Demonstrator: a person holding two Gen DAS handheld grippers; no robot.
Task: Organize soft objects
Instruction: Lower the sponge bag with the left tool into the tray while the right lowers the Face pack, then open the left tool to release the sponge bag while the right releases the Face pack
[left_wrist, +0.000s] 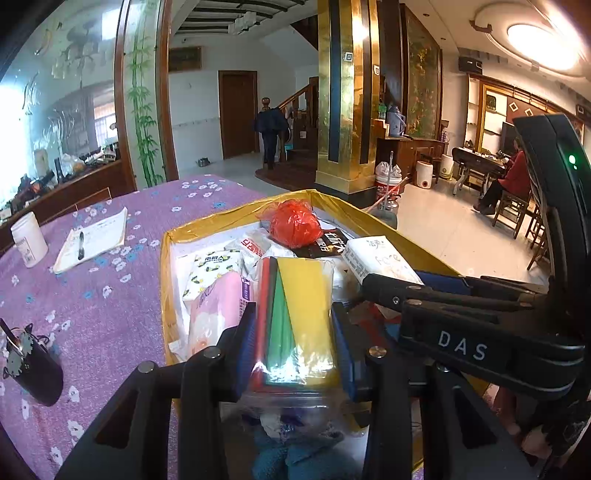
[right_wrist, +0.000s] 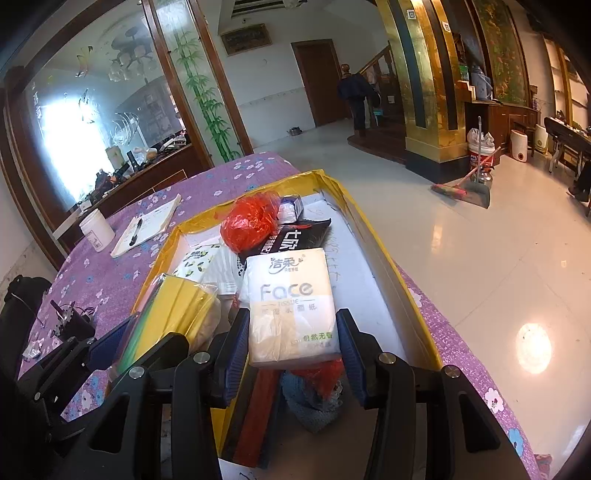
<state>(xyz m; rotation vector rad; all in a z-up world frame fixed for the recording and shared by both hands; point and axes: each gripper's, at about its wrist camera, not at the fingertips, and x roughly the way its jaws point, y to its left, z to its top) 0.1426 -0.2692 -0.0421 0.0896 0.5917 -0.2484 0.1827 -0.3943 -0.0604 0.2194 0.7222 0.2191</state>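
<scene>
A purple floral surface (left_wrist: 110, 295) carries a yellow-rimmed box (right_wrist: 373, 229) of soft goods. The left claw (left_wrist: 295, 332) grips a bagged pack of coloured sponge cloths (left_wrist: 303, 314) over the box; at its 2 o'clock, the right claw (right_wrist: 291, 343) clamps a Face tissue pack (right_wrist: 290, 302). A red plastic bag (right_wrist: 249, 221) lies at 12 o'clock.

home living/dining room | floral-clothed table (right_wrist: 110, 273) | staircase (left_wrist: 299, 107) | broom (right_wrist: 461, 186) | wooden door (left_wrist: 238, 114)
</scene>
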